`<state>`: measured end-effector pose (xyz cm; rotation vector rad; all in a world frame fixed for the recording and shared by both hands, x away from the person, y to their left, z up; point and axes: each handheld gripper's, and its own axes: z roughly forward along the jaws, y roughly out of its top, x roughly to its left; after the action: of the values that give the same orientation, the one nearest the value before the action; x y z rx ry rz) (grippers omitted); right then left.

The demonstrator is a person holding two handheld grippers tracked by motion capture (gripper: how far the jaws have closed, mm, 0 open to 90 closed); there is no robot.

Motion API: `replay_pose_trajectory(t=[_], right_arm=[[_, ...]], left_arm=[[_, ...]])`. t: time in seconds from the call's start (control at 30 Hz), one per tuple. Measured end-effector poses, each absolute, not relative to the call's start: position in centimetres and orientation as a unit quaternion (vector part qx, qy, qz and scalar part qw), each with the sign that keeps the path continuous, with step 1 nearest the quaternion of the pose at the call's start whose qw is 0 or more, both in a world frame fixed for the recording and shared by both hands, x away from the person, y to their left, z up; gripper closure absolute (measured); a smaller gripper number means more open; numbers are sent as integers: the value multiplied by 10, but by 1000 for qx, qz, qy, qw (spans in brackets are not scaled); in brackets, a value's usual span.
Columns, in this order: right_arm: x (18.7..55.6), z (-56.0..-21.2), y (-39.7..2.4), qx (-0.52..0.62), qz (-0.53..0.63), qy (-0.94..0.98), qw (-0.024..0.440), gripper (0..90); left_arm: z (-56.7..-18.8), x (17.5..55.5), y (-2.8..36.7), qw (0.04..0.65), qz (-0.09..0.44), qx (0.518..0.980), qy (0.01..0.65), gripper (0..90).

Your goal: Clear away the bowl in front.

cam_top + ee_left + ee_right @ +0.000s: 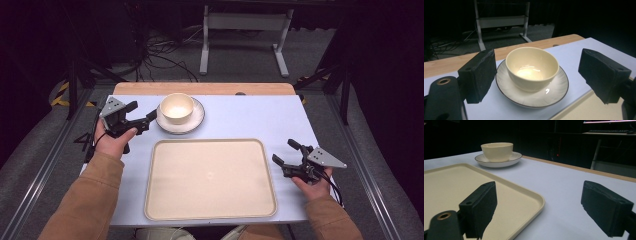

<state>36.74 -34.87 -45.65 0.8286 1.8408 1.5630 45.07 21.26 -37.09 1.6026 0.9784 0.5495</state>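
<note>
A cream bowl (176, 107) stands on a white saucer with a dark rim (194, 121) at the back left of the table. In front of them lies a large beige tray (210, 178), bare. My left gripper (143, 116) hovers just left of the saucer, open, pointing at it with nothing between its pads. In the left gripper view the bowl (532, 67) and saucer (556, 87) sit framed between the jaws, a short way ahead. My right gripper (286, 152) rests open at the tray's right edge, empty. The right gripper view shows the tray (454, 185) close and the bowl (497, 151) far off.
The table has a pale blue top (250, 117) with a wooden strip (205, 88) along its far edge. Behind it a white stand (245, 30) and cables lie on the dark floor. Metal rails run down both sides of the table.
</note>
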Motion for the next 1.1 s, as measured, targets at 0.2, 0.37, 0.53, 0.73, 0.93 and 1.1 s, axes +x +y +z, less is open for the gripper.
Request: replay_pose_trajectory(t=[0.2, 0.37, 0.53, 0.73, 0.93, 1.1], right_arm=[[368, -456, -349, 313, 585, 691, 288, 138], [369, -456, -348, 312, 582, 694, 287, 139], [368, -456, -347, 311, 581, 694, 290, 144], [368, -456, -348, 310, 584, 693, 287, 143], [368, -456, -348, 311, 584, 692, 289, 139], [367, -456, -348, 307, 582, 694, 292, 137]], left_arm=[[-365, 462, 207, 540, 218, 691, 428, 206], [-363, 472, 204, 539, 228, 691, 424, 179], [-362, 484, 206, 540, 235, 683, 432, 161], [-355, 501, 204, 535, 240, 680, 441, 159], [-351, 510, 199, 514, 232, 686, 461, 177], [-350, 521, 194, 495, 232, 690, 474, 170]])
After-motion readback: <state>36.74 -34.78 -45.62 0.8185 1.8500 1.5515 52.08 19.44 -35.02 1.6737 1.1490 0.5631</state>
